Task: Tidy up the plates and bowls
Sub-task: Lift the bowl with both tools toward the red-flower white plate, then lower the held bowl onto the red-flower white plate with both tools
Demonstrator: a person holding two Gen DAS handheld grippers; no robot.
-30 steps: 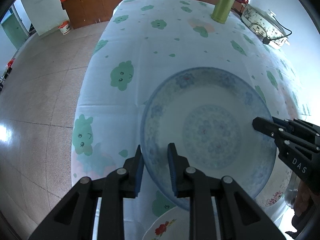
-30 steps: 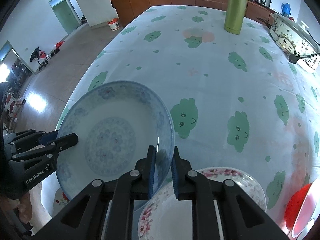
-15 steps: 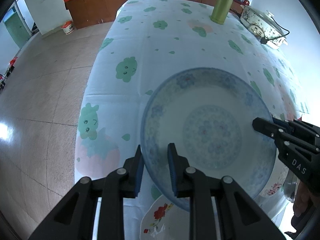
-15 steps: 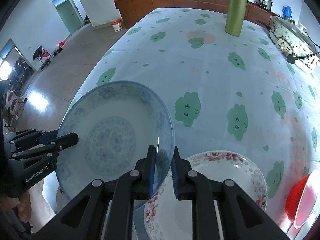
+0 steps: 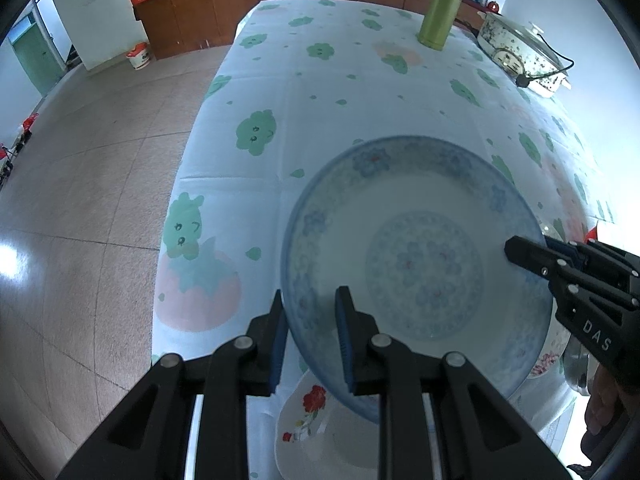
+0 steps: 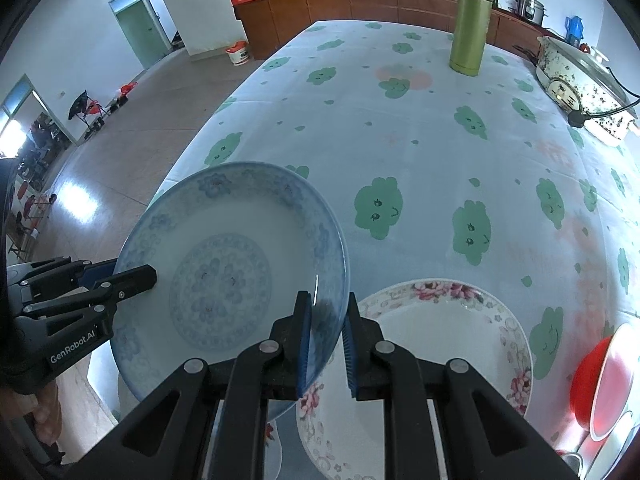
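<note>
Blue-patterned plate (image 5: 416, 264): a deep, round dish, white inside, with a ring of blue flowers along the rim and a round blue floral medallion in the centre. It is held in the air above the near end of the table (image 5: 340, 92), which is covered by a pale cloth printed with green clouds, and it is tilted slightly.

The plate is clamped at two opposite edges. The left gripper (image 5: 310, 338) is closed narrowly on the rim, with one blue pad inside the dish and one outside. The right gripper (image 6: 326, 338) is closed in the same narrow way on the opposite rim; in the left wrist view its black fingers are seen reaching over the right edge.

Under the plate, a white plate with red flowers (image 5: 304, 412) is partly seen. Just beside it lies a white plate with a pink floral border (image 6: 440, 344), and a red bowl (image 6: 600, 384) stands near the table's right edge. A green flask (image 6: 470, 32) stands well apart at the far end.
</note>
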